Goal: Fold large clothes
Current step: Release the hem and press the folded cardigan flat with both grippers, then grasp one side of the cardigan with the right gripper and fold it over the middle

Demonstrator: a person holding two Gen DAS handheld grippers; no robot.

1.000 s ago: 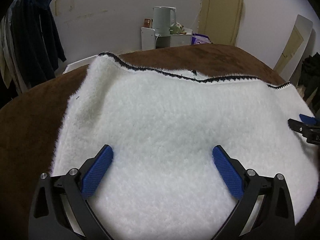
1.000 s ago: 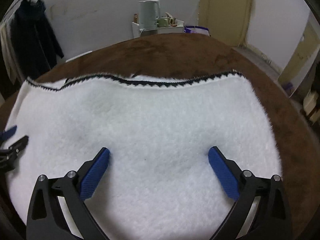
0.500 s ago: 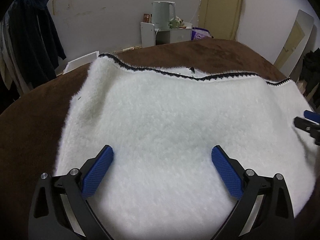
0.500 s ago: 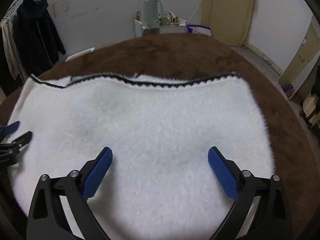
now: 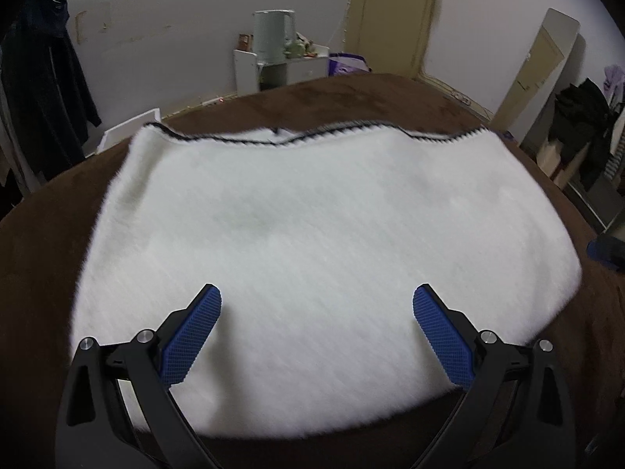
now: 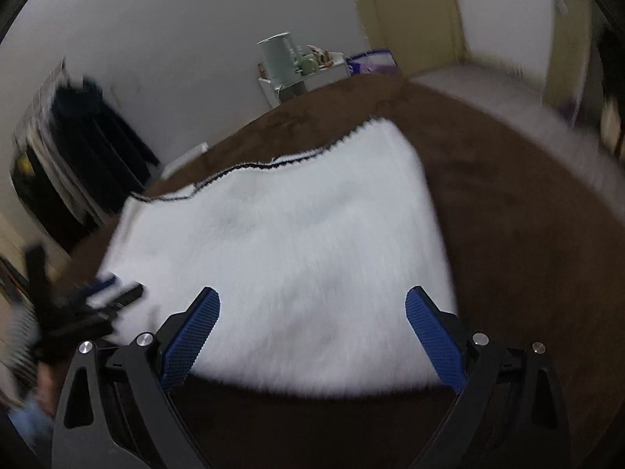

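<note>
A large white fluffy fleece garment (image 5: 312,242) is spread flat on a brown plush surface (image 5: 47,242), directly ahead of the left gripper (image 5: 317,305), whose widely parted blue pads frame its near edge. A black zigzag trim (image 5: 281,141) is seen along its far edge. No folds are seen.

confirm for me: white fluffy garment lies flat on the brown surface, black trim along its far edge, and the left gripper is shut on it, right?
Not quite. In the left wrist view the left gripper is open and holds nothing; the rest is correct for the white fluffy garment, brown surface and black trim.
</note>
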